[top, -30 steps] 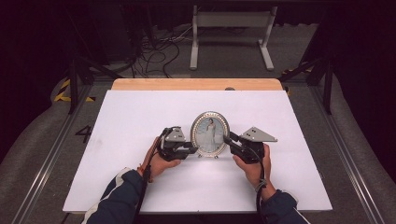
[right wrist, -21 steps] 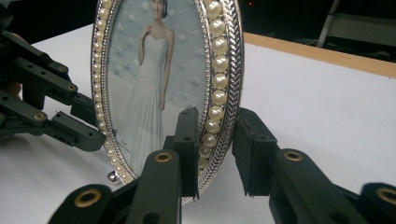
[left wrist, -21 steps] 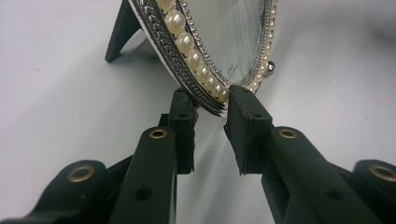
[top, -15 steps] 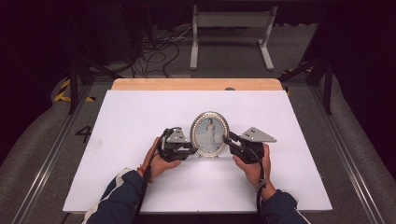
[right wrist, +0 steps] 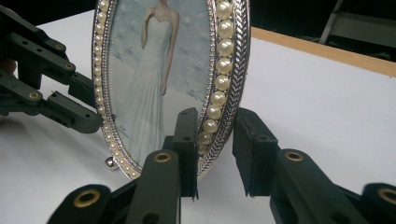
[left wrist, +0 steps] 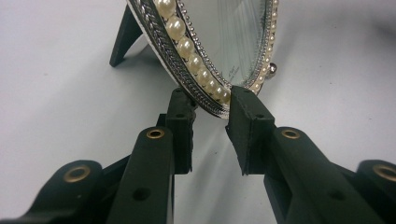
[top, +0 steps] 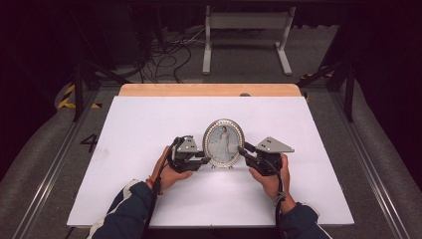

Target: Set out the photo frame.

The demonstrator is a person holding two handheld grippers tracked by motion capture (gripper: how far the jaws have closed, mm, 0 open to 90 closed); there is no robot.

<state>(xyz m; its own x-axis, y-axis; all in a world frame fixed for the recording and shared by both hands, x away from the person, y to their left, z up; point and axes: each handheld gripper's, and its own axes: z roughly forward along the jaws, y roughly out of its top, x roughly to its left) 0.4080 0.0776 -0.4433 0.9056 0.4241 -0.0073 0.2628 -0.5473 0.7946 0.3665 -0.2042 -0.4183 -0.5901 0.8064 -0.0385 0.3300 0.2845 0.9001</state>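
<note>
My left claw (top: 203,158) has its jaws on either side of the left edge of the frame (top: 223,143); in the left gripper view one pad touches the pearl rim and the other sits at the back edge, so I read it as gripping the frame (left wrist: 196,70). My right claw (top: 245,152) straddles the right edge in the same way. In the right gripper view its one pad lies against the front glass, but I see a gap between the other pad and the braided rim (right wrist: 236,74), so I cannot tell whether it clamps. The frame stands upright near the middle of the white table (top: 149,124), its back strut (left wrist: 122,37) resting on the surface.
</note>
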